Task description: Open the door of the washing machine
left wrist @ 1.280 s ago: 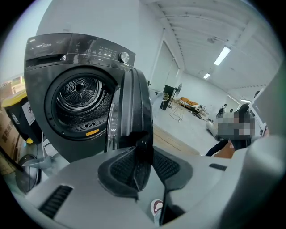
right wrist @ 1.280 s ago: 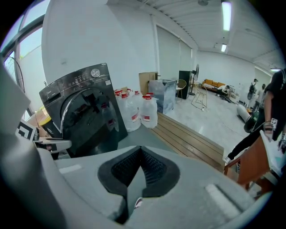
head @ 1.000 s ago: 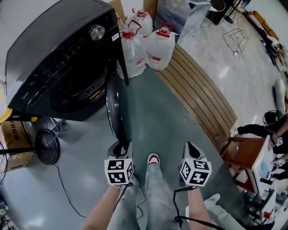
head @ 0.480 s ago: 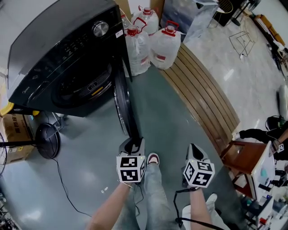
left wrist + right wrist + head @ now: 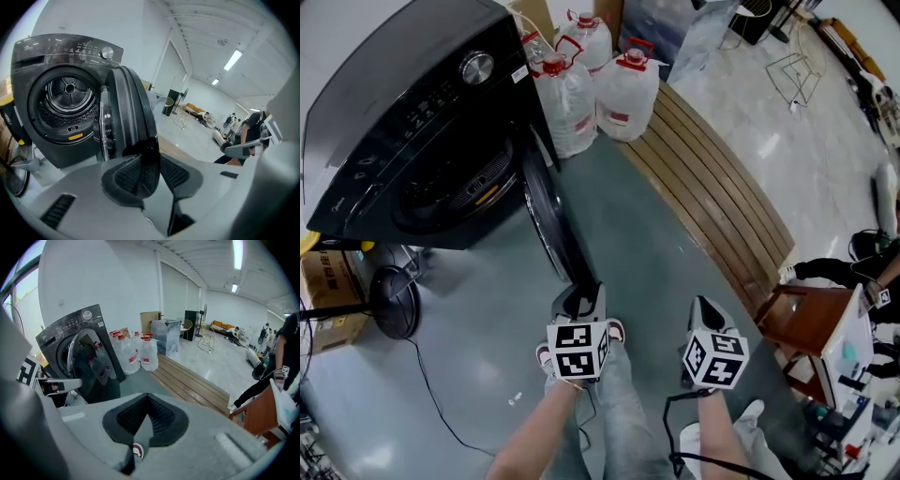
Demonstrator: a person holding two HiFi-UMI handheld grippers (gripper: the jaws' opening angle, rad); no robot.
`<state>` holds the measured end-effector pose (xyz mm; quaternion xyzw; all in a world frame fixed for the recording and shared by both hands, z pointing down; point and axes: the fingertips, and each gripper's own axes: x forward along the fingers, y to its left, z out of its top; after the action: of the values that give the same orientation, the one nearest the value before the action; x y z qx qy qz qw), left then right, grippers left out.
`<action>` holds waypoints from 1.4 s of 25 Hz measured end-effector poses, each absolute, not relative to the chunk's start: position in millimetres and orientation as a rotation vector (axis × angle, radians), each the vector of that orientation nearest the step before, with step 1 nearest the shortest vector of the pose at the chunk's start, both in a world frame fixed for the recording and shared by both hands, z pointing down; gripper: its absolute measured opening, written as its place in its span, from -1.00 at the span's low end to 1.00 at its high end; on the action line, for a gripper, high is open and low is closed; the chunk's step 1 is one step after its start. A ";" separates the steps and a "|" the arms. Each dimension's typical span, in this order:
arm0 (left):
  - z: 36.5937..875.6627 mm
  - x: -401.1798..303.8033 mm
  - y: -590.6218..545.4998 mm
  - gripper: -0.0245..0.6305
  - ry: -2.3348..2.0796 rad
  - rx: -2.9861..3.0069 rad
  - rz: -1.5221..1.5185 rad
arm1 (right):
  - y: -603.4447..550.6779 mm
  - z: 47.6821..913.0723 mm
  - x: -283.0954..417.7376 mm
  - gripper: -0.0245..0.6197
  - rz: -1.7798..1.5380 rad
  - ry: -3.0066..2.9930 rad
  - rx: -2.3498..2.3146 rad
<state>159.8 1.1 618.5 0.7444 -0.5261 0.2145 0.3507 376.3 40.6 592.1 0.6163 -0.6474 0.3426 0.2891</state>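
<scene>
Left claw [image 5: 579,300] clenched on the rim of the dark round glass door [image 5: 546,211], right claw [image 5: 705,314] closed and empty
Door stands swung well out, edge-on at twelve o'clock from the left claw, off the black front-loading washing machine [image 5: 412,122] at ten o'clock, its steel drum [image 5: 65,93] bare; the thin rim could slip from the grip if the pull leaves the hinge arc, or the door could swing on into the clear water jugs [image 5: 591,89] at one o'clock
</scene>
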 end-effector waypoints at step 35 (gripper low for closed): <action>617.4 240.5 -50.0 -0.56 -1.388 1.870 0.504 | 27.5 604.2 453.3 -0.91 0.989 -1.666 1.747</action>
<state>240.5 -50.0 617.4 0.7289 -0.5412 0.1964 0.3704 453.3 27.5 604.2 0.6460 -0.6160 0.3658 0.2633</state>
